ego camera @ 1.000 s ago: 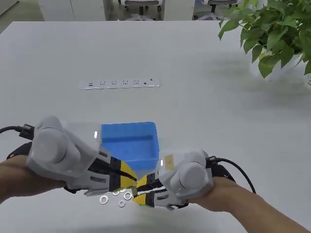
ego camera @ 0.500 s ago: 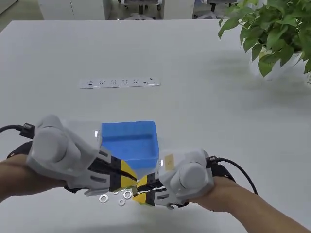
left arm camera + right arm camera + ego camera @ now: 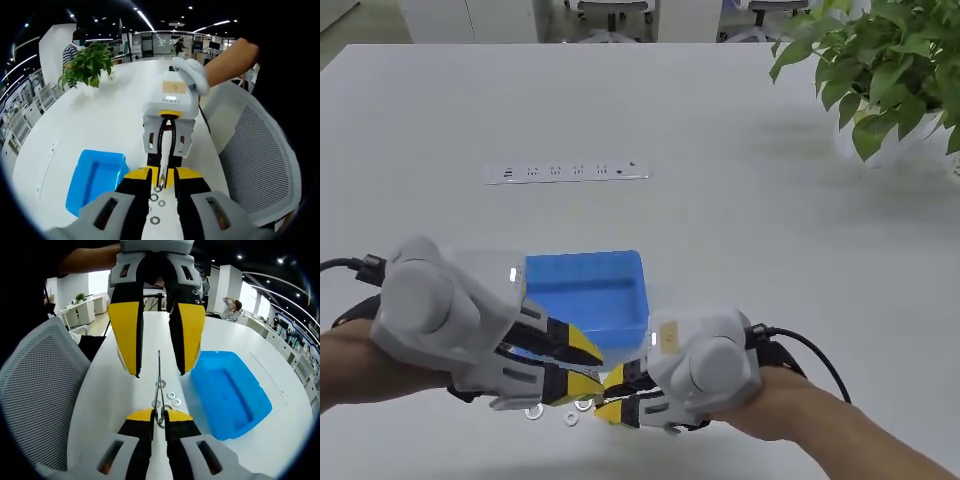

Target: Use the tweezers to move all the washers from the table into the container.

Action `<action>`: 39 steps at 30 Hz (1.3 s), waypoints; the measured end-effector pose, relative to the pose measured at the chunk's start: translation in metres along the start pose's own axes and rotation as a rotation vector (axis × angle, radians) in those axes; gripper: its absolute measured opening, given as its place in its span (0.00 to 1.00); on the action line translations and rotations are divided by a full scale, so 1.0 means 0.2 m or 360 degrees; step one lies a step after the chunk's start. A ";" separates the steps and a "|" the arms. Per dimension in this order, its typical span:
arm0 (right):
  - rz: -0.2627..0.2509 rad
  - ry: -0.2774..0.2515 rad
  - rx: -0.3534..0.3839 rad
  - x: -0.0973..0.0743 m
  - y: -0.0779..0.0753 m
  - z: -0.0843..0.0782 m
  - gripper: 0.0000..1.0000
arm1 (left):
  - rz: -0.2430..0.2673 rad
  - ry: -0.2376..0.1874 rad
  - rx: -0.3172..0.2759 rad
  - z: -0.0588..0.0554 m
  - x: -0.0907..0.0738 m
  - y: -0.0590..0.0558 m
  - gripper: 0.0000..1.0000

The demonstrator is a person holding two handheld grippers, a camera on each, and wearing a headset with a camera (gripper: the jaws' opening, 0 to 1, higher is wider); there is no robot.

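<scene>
Near the front edge of the smooth white table [image 3: 720,200], the two grippers face each other tip to tip, each with a rounded grey plastic body and black jaws capped in yellow. The right gripper [image 3: 159,412] is clenched on the tweezers [image 3: 159,375], a thin, straight strip of bare metal that runs forward from between its pressed-together jaws. The left gripper [image 3: 598,367] stands released; in the right gripper view its jaws hang spread wide on either side of the tweezers' far end. Several washers [image 3: 171,395], small flat metal rings, lie loose on the table under the jaws, just beside the container [image 3: 590,285], a rectangular tray of glossy blue plastic with rounded corners and a stepped floor. Farther back lie a flat white power strip [image 3: 566,172] and a leafy green plant [image 3: 880,60]. A grey mesh chair back [image 3: 260,150] stands at the table's edge.
</scene>
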State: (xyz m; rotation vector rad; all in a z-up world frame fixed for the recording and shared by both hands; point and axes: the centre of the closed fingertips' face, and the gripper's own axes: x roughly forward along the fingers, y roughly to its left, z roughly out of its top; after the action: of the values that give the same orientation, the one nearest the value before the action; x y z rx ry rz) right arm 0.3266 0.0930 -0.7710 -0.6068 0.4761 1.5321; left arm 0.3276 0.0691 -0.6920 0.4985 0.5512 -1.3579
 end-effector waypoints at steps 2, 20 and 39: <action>-0.0003 -0.0002 0.0001 0.00 0.00 0.00 0.09 | 0.0016 -0.0014 0.0003 0.00 -0.01 0.00 0.30; -0.0026 -0.0009 -0.0035 -0.07 -0.03 0.09 0.09 | 0.0138 -0.0151 -0.0193 -0.04 -0.08 0.00 0.71; -0.0030 -0.0036 -0.0034 -0.14 -0.09 0.18 0.09 | 0.0336 -0.0256 -0.0326 -0.09 -0.18 0.04 0.97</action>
State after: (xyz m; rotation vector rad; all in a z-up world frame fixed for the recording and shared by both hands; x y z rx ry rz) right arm 0.3411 0.0955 -0.7238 -0.6085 0.4363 1.5260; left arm 0.3307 0.1086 -0.6837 0.2695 0.4845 -1.1148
